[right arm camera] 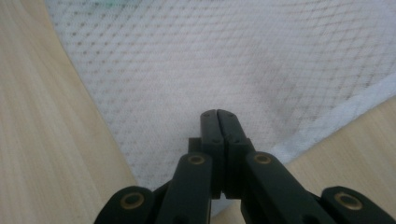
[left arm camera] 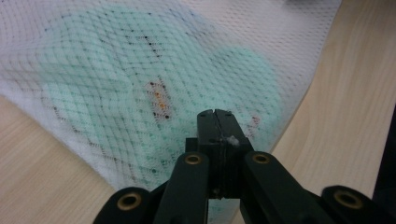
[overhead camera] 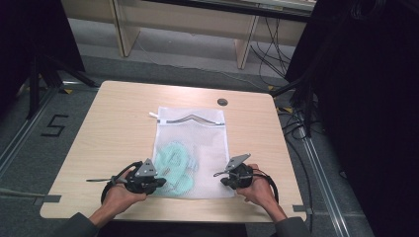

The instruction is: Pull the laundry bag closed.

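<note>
Your left gripper [overhead camera: 159,181] & right gripper [overhead camera: 226,181], jaws fully closed, each pinch a near corner of the white mesh zip bag [overhead camera: 197,143] w/ mint-green fabric [overhead camera: 174,160] inside, mid-table [overhead camera: 113,128].

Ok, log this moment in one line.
left hand-held gripper: shut on mesh bag | right hand-held gripper: shut on mesh bag | green item inside

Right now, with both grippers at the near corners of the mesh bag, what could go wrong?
1. The zipper at the far end looks partly open; if the mesh laundry bag is lifted from here, the mint green garment could slide out.
2. The left gripper and right gripper have jaws closed with mesh beneath; thin netting could slip or snag.
</note>
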Motion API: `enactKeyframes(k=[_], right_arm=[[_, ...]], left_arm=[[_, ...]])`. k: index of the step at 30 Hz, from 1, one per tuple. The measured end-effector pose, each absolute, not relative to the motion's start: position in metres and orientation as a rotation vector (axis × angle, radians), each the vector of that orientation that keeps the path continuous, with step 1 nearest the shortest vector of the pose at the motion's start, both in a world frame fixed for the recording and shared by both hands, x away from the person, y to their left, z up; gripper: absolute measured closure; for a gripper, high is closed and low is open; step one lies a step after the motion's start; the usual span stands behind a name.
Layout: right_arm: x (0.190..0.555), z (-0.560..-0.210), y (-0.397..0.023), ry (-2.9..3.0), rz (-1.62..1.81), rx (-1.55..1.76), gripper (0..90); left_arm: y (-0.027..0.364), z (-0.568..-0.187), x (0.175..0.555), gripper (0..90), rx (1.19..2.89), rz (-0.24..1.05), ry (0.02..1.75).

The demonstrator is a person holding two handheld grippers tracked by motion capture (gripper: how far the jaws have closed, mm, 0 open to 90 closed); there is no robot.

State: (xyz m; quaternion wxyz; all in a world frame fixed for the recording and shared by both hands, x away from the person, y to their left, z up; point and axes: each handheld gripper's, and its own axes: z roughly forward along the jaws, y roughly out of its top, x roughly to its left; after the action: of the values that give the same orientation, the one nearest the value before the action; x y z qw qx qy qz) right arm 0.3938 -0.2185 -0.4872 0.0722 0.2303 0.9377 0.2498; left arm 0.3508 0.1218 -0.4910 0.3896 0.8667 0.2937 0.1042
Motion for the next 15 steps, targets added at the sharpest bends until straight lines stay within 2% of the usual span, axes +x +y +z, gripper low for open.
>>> enactKeyframes(k=[15], right_arm=[[0.385, -0.488, -0.212, 2.856, 0.726, 0.672, 90.0]], left_arm=[[0.126, -0.5, 0.364, 89.6, 2.264, 0.31, 0.759]])
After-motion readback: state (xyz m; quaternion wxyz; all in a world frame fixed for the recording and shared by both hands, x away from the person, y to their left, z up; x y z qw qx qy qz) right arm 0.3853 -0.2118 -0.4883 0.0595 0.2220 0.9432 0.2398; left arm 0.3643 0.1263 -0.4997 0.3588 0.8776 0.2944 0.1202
